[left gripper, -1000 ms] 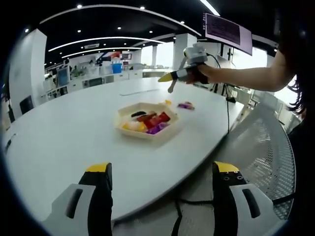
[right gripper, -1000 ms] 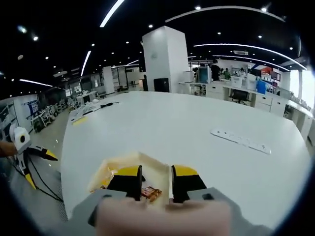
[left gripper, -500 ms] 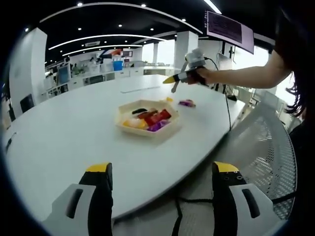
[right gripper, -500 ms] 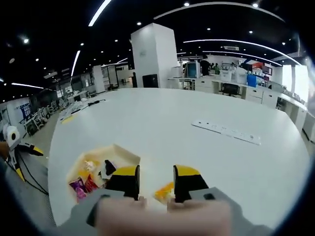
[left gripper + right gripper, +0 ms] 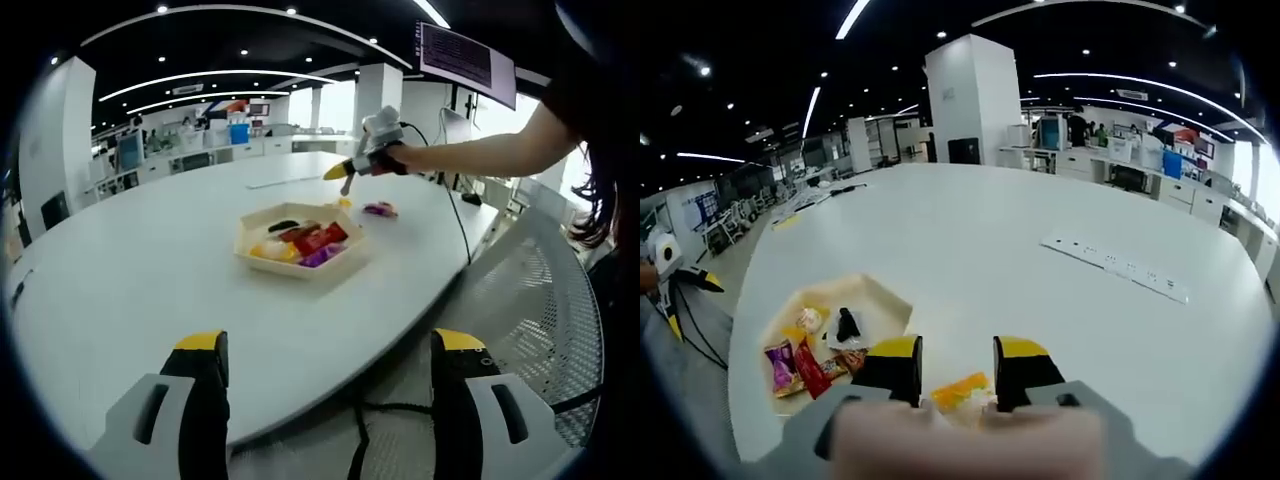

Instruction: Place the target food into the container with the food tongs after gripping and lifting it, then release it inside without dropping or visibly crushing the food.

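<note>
Yellow tips of the right gripper (image 5: 956,362) are standing a narrow gap apart, hovering over an orange food piece (image 5: 960,388) lying on the white desk (image 5: 970,250) just beside the tray (image 5: 890,305), though I cannot tell whether they are touching it. Left gripper (image 5: 327,385) is hanging back at the desk's near edge with its jaws spread wide and nothing between them. Farther along the desk, the tray is holding mixed food, with a purple piece (image 5: 378,210) lying just past it.
</note>
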A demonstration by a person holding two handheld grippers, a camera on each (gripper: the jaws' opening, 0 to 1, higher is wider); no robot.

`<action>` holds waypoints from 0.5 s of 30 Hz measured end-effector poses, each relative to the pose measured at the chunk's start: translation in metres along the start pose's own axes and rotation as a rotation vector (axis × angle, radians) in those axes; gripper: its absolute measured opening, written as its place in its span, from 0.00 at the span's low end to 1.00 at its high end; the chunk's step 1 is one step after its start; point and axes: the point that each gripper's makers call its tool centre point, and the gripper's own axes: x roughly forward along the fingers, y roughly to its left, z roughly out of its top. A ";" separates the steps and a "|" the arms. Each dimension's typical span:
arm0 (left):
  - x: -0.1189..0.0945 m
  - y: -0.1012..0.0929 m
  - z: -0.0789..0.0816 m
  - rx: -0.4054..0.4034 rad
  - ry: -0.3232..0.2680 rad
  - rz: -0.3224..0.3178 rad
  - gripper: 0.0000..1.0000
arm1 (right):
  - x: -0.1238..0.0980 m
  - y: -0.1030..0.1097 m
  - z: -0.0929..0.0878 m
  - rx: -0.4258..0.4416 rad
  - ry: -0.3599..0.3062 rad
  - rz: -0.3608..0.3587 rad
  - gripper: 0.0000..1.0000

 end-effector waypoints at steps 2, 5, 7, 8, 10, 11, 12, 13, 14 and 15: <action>0.000 0.000 0.000 0.001 -0.001 0.000 0.80 | 0.003 -0.001 -0.002 -0.013 0.007 0.015 0.27; 0.000 0.000 0.000 0.002 -0.002 0.000 0.80 | 0.007 -0.002 -0.004 -0.024 0.011 0.039 0.28; 0.000 -0.001 0.001 0.003 -0.003 -0.001 0.80 | 0.011 -0.002 -0.005 -0.057 0.024 0.067 0.28; 0.000 -0.001 0.001 0.003 -0.004 -0.002 0.80 | 0.013 -0.003 -0.006 -0.064 0.028 0.070 0.28; 0.000 -0.001 0.001 0.004 -0.005 -0.002 0.80 | 0.018 -0.004 -0.008 -0.089 0.047 0.095 0.28; 0.000 -0.001 0.001 0.004 -0.005 -0.002 0.80 | 0.020 -0.005 -0.009 -0.096 0.055 0.101 0.28; 0.000 -0.001 0.001 0.004 -0.006 -0.002 0.80 | 0.023 -0.007 -0.009 -0.097 0.061 0.111 0.28; 0.000 -0.001 0.001 0.004 -0.006 -0.002 0.80 | 0.025 -0.008 -0.010 -0.097 0.070 0.118 0.28; 0.000 -0.001 0.001 0.004 -0.007 -0.001 0.80 | 0.026 -0.009 -0.011 -0.108 0.075 0.121 0.28; 0.000 -0.001 0.001 0.004 -0.006 -0.001 0.80 | 0.028 -0.010 -0.011 -0.113 0.078 0.124 0.28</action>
